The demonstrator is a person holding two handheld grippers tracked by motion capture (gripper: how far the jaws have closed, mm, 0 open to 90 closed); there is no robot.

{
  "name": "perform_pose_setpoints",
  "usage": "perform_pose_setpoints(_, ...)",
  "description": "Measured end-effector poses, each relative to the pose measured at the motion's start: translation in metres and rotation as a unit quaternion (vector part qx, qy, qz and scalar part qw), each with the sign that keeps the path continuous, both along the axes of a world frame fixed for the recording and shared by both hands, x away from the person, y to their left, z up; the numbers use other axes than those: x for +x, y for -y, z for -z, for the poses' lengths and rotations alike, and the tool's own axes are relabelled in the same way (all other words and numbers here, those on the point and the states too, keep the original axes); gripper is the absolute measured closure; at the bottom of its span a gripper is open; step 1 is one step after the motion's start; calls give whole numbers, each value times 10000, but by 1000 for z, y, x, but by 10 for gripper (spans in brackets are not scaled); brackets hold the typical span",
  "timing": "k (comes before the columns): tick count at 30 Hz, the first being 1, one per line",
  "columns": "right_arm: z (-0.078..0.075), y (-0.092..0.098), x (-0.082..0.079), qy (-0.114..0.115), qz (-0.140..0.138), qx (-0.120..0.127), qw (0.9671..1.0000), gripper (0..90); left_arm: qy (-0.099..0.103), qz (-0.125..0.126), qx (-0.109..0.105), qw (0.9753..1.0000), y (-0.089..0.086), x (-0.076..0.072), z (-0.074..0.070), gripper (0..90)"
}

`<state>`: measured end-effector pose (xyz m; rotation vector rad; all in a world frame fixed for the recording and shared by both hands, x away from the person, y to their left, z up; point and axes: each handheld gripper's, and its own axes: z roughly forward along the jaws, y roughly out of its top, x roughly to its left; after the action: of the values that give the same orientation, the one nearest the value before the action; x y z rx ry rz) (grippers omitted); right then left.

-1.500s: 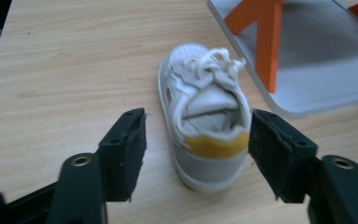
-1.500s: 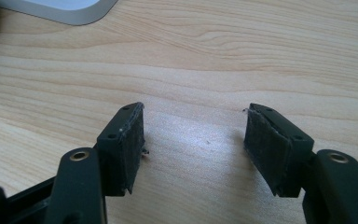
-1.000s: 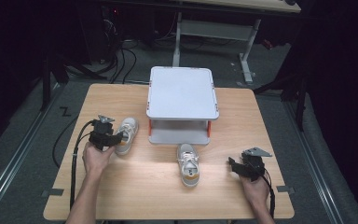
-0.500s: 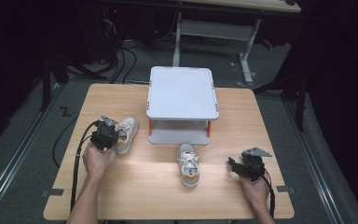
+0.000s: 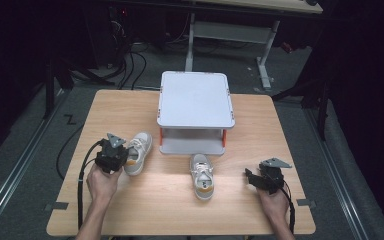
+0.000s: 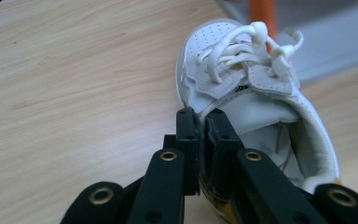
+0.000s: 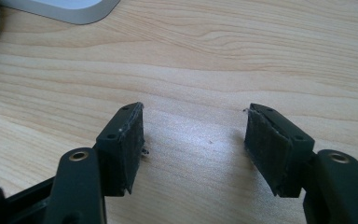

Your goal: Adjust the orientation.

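A white laced shoe (image 5: 140, 150) lies on the table left of the grey stand. My left gripper (image 5: 125, 159) is shut on it. In the left gripper view the two jaws (image 6: 204, 126) pinch the shoe's (image 6: 261, 93) side wall just behind the laces. A second white shoe (image 5: 201, 176) with a yellow heel patch lies at the middle front, toe pointing at the stand. My right gripper (image 5: 248, 176) rests to its right, apart from it. Its jaws stand open (image 7: 193, 140) over bare wood with nothing between them.
A grey two-level stand (image 5: 195, 95) with orange posts stands at the table's back middle; its lower tray (image 7: 60, 9) shows in the right gripper view. The wooden table (image 5: 280, 125) has bare room on both sides. Cables trail from both grippers toward the front edge.
My left gripper has shifted a little toward the front edge, and the shoe it grips has come with it. The right gripper and the middle shoe have stayed put.
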<state>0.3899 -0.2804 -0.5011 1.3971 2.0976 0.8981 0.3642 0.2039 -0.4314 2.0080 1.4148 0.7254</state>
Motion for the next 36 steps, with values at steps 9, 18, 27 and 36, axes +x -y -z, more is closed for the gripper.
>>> perform_pose_setpoints(9,0,0,0,-2,0,1,10000,374,-157,275,-121,9994,54,-32,-3,851)
perform_pose_setpoints(18,0,0,0,12,-18,-3,10000,374,-279,181,-86,9994,99,-32,10,852)
perform_pose_setpoints(27,0,0,0,17,-18,-7,10000,374,-180,-29,9,9998,130,-38,18,847)
perform_pose_setpoints(36,0,0,0,0,-2,3,10000,374,-106,38,-117,9999,138,-44,21,796)
